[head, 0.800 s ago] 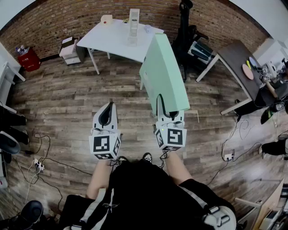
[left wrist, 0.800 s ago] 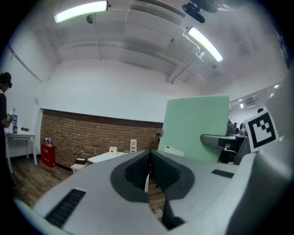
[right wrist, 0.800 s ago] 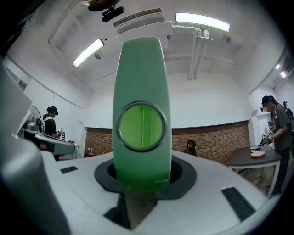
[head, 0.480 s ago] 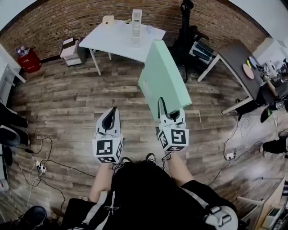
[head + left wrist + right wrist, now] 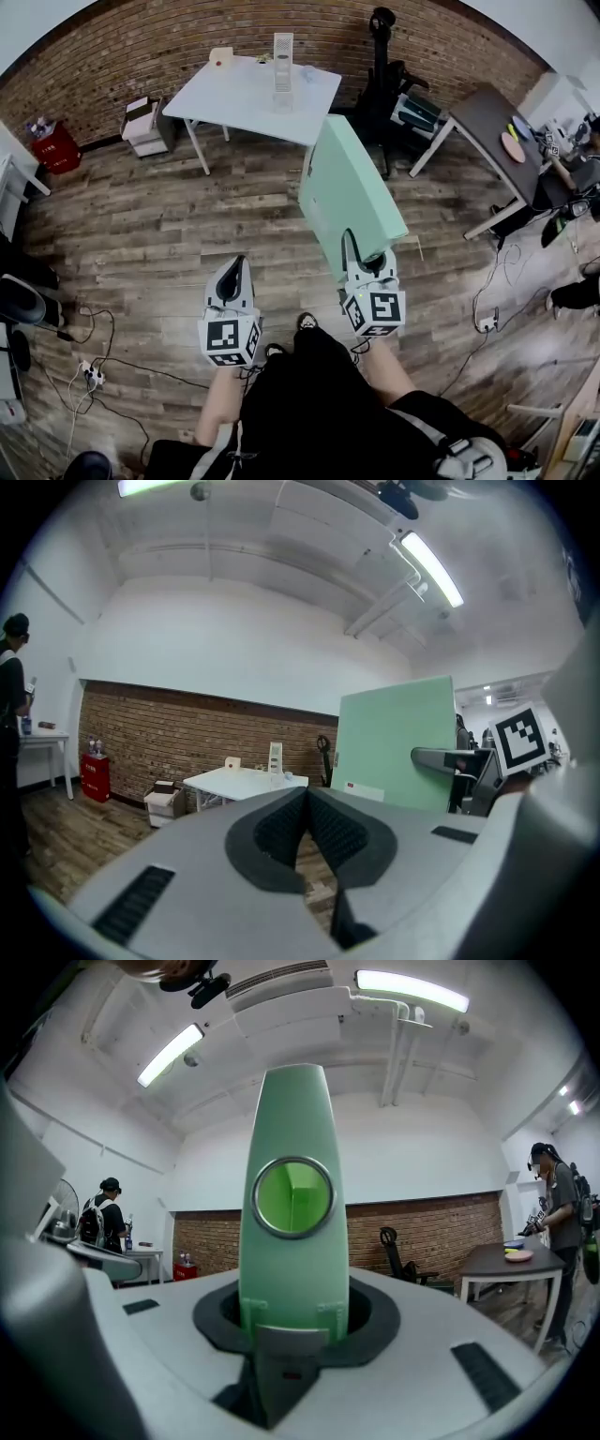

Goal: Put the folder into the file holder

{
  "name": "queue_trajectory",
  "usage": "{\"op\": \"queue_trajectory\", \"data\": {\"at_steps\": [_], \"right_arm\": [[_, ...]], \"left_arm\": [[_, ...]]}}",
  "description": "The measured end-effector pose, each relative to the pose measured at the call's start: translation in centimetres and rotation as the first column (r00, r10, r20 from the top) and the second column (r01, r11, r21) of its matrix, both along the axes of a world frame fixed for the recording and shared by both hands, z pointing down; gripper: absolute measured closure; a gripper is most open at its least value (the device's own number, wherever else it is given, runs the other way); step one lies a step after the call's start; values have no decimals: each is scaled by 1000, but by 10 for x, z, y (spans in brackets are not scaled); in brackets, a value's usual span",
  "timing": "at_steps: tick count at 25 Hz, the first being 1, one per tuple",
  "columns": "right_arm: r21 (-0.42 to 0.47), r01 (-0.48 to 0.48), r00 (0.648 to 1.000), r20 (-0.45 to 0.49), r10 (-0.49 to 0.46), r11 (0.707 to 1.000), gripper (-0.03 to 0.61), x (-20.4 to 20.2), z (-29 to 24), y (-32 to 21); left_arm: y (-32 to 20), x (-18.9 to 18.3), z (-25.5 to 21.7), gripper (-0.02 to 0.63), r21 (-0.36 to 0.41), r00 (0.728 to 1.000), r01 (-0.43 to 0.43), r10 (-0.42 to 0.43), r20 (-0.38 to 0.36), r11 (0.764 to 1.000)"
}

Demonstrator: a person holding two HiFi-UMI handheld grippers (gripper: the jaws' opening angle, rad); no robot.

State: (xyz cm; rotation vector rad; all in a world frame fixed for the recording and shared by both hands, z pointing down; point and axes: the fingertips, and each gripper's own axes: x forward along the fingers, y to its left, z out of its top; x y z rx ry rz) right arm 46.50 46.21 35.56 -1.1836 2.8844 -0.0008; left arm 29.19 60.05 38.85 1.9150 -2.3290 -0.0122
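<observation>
My right gripper (image 5: pixel 364 255) is shut on the lower end of a pale green folder (image 5: pixel 351 192), which stands up and slants away toward the white table (image 5: pixel 234 94). In the right gripper view the folder's spine (image 5: pixel 292 1241), with its ring hole, rises between the jaws of the right gripper (image 5: pixel 292 1324). A white mesh file holder (image 5: pixel 282 58) stands upright on the table's far side. My left gripper (image 5: pixel 235 266) is level beside the right one, shut and empty; its pads (image 5: pixel 302 803) meet. The left gripper view shows the folder (image 5: pixel 398 742), the table (image 5: pixel 239 780) and the file holder (image 5: pixel 275 756) ahead.
A black office chair (image 5: pixel 386 66) stands right of the white table. A dark table (image 5: pixel 487 112) is at the right. Boxes (image 5: pixel 141 103) and a red bin (image 5: pixel 56 145) sit by the brick wall. Cables (image 5: pixel 89 349) lie on the wooden floor at lower left.
Both grippers and the folder have shifted down and slightly right in the head view. The folder's top no longer overlaps the table's edge. The right gripper keeps its hold.
</observation>
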Motion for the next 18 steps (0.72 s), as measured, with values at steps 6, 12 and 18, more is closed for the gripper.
{"op": "queue_trajectory", "data": {"at_steps": [6, 12, 18], "right_arm": [[-3, 26, 1000, 1, -26, 1000, 446, -18, 2, -24], [-2, 61, 998, 15, -61, 998, 446, -60, 6, -87], [1, 67, 997, 36, -67, 998, 445, -86, -3, -165]], "left_arm": [[-28, -10, -2, 592, 4, 1000, -1, 1, 8, 1000], [-84, -49, 3, 592, -7, 999, 33, -33, 19, 999], [-170, -71, -10, 592, 4, 999, 20, -20, 32, 1000]]}}
